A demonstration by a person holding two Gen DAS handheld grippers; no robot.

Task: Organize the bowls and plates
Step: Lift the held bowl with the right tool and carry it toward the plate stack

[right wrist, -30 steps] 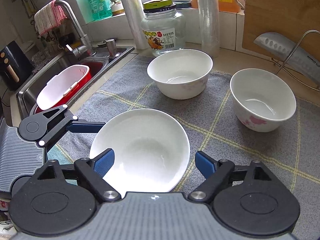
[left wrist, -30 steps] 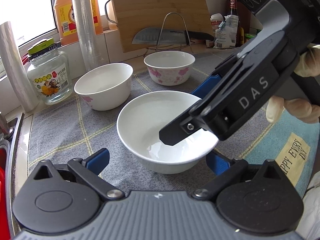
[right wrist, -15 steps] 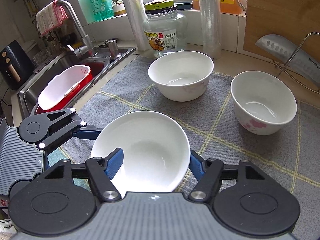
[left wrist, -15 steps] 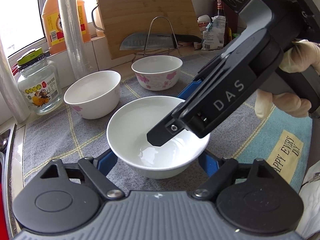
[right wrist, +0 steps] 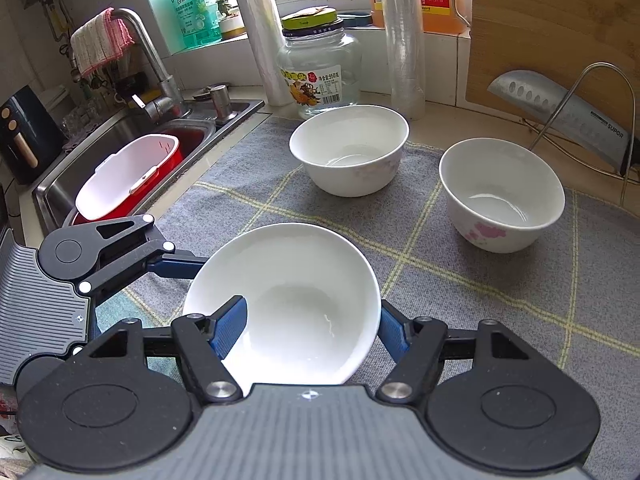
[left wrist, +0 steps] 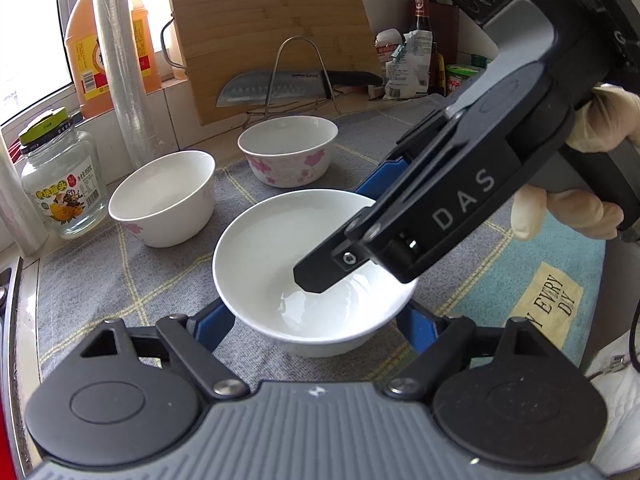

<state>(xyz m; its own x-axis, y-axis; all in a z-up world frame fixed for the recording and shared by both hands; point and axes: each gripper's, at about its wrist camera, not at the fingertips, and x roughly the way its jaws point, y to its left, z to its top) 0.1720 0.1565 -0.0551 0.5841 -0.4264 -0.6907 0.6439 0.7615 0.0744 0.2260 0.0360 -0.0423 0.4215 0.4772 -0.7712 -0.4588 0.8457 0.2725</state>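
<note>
A plain white bowl (left wrist: 280,248) (right wrist: 288,280) sits low over the grey checked mat (right wrist: 460,300), and both grippers hold it. My left gripper (left wrist: 314,326) is shut on it, a blue pad pressed to each outer side. In the right wrist view, one left finger (right wrist: 176,265) meets the bowl's left side. My right gripper (right wrist: 310,326) is shut on the same bowl, with one pad inside the rim and the other outside the wall. Two flowered bowls stand apart behind it: one (left wrist: 162,196) (right wrist: 350,148) on the left and one (left wrist: 288,152) (right wrist: 500,192) on the right.
A glass jar (left wrist: 60,184), cling-film rolls (left wrist: 120,60) and an oil bottle (left wrist: 86,52) line the back wall. A knife (left wrist: 280,84) rests on a wire rack before a cutting board (left wrist: 272,32). The sink (right wrist: 132,136) holds a red and white tub (right wrist: 128,176).
Both grippers' jaws have drawn in onto the white bowl. One right pad now lies inside its rim. The left wrist view has turned slightly and the bowl sits closer in it.
</note>
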